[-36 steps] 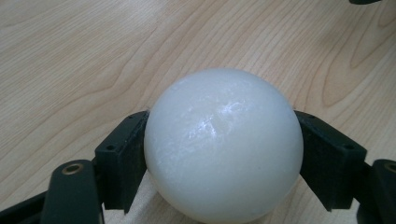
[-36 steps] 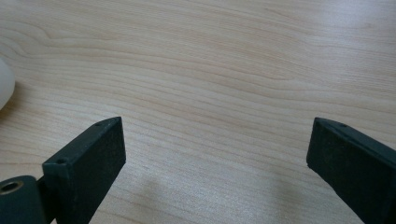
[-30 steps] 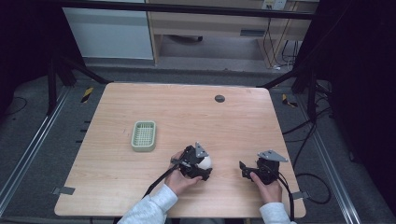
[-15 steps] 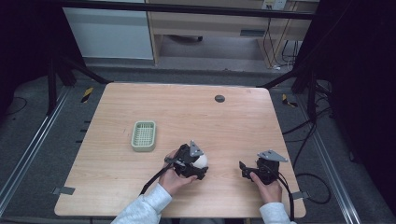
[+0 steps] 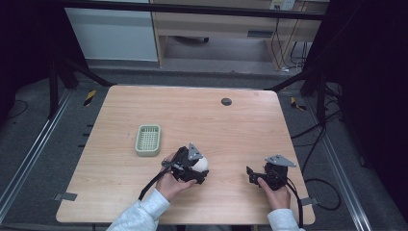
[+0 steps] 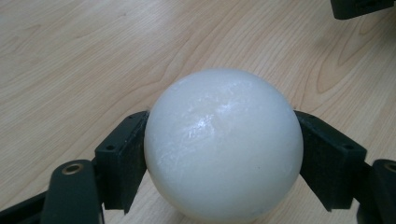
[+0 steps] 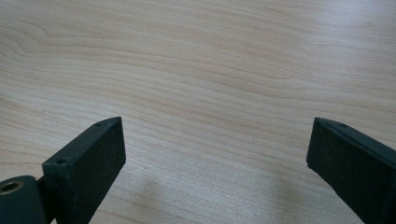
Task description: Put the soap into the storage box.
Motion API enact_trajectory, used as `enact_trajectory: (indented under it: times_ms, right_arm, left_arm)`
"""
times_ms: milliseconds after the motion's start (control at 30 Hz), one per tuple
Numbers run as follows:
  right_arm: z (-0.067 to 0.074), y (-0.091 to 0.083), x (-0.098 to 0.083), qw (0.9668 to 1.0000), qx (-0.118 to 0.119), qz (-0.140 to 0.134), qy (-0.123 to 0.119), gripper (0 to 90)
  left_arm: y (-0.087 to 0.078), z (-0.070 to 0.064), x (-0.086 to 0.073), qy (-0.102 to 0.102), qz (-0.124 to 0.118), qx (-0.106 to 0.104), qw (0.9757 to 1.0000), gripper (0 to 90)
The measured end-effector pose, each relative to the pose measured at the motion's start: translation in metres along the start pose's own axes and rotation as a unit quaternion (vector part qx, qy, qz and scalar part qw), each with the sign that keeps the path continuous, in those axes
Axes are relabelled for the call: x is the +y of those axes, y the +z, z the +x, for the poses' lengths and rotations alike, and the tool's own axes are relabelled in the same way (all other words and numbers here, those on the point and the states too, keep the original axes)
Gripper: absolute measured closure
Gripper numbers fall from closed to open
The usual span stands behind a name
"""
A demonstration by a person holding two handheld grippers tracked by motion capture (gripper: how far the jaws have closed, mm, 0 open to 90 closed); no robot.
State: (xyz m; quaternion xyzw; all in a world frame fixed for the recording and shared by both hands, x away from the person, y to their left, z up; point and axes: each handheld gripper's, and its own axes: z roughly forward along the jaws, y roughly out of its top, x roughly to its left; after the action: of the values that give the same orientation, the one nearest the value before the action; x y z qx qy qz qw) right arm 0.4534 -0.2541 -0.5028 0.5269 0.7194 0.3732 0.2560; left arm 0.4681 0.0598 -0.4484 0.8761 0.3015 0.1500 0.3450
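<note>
A smooth white ball (image 6: 223, 144) sits between the black pads (image 6: 123, 161) of my left gripper (image 6: 223, 156), which is shut on it. From above, the ball (image 5: 202, 163) and the left gripper (image 5: 198, 169) are at the table's front centre, to the right of the green basket. Whether the ball touches the wood I cannot tell. My right gripper (image 5: 250, 175) is held near the front right of the table, pointing left. Its jaws stand wide apart in the right gripper view (image 7: 215, 156), with bare wood between them.
A small pale green slatted basket (image 5: 148, 153) lies left of centre on the wooden table (image 5: 231, 130). A dark round disc (image 5: 226, 101) lies near the far edge. Black cables trail from both grippers off the front edge.
My left gripper has shifted slightly to the left with the ball in it, toward the basket. The right gripper has stayed in place.
</note>
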Motion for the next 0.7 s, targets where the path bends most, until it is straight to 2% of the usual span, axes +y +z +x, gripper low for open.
enact_trajectory:
  times_ms: [400, 700]
  right_arm:
    - [0.000, 0.000, 0.000, 1.0000, 0.000, 0.001, 0.000, 4.9]
    - [0.000, 0.000, 0.000, 1.0000, 0.000, 0.001, 0.002, 4.9]
  left_arm:
    - [-0.014, 0.013, -0.006, -0.005, -0.002, 0.010, 0.9999, 23.6]
    - [-0.029, 0.029, -0.014, -0.016, -0.007, 0.023, 0.9996, 23.6]
